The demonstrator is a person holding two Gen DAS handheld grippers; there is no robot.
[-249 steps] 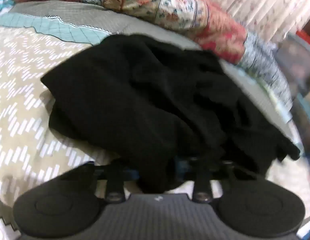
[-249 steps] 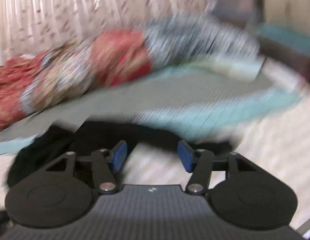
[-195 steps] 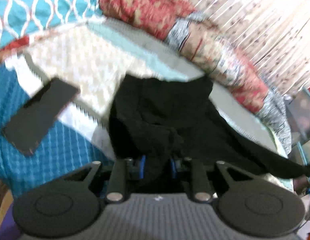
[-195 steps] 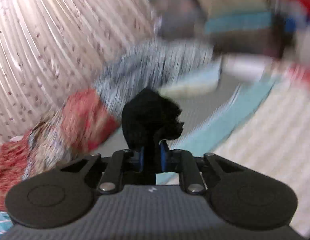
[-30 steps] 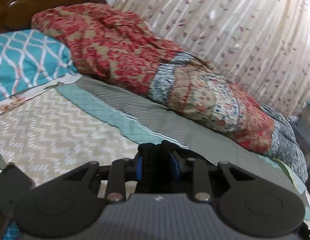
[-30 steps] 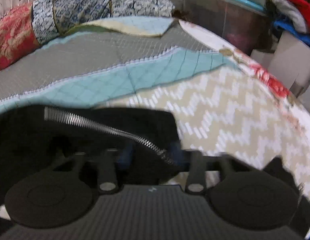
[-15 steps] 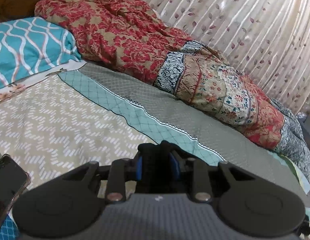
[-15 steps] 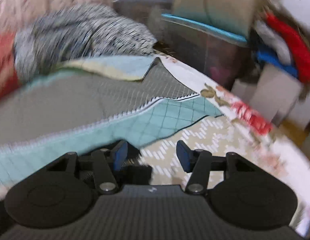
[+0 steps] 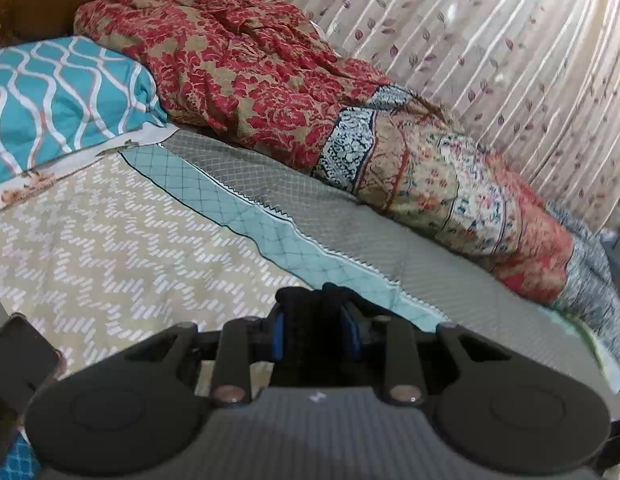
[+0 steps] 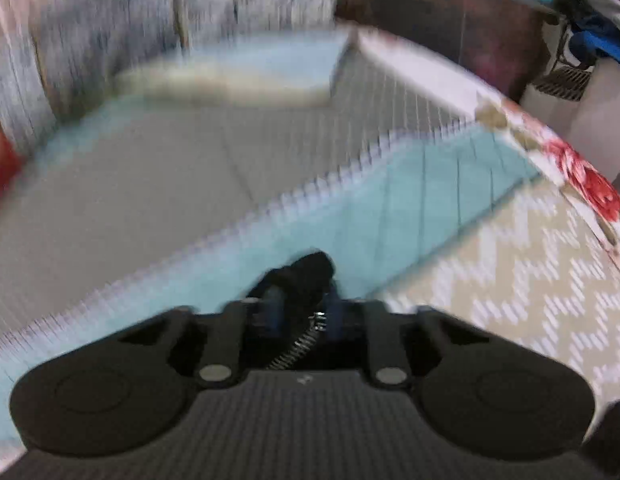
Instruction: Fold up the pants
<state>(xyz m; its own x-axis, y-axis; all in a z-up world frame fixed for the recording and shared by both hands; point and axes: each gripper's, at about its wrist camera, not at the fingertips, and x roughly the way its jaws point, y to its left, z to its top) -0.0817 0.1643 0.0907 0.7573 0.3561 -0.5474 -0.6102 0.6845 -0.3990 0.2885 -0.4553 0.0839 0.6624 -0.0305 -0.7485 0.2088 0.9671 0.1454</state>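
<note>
The black pants show only as bunched cloth in each gripper. In the left wrist view my left gripper [image 9: 314, 330] is shut on a fold of the black pants [image 9: 310, 308], held above the patterned bedspread [image 9: 109, 248]. In the right wrist view, which is blurred, my right gripper [image 10: 301, 312] is shut on another bunch of the pants [image 10: 305, 270] over the teal band of the bedspread [image 10: 370, 224]. The rest of the pants hangs below the grippers, out of sight.
A red and floral quilt [image 9: 350, 120] lies rolled along the far side of the bed by the curtain [image 9: 510, 40]. A teal pillow [image 9: 49, 92] is at the head. A dark phone [image 9: 17, 364] lies at the left. The bed's foot edge [image 10: 570, 168] and stored clutter [image 10: 590, 0] are to the right.
My right gripper was open half a second ago and is now shut on the pants cloth. My left gripper keeps its hold and has barely shifted.
</note>
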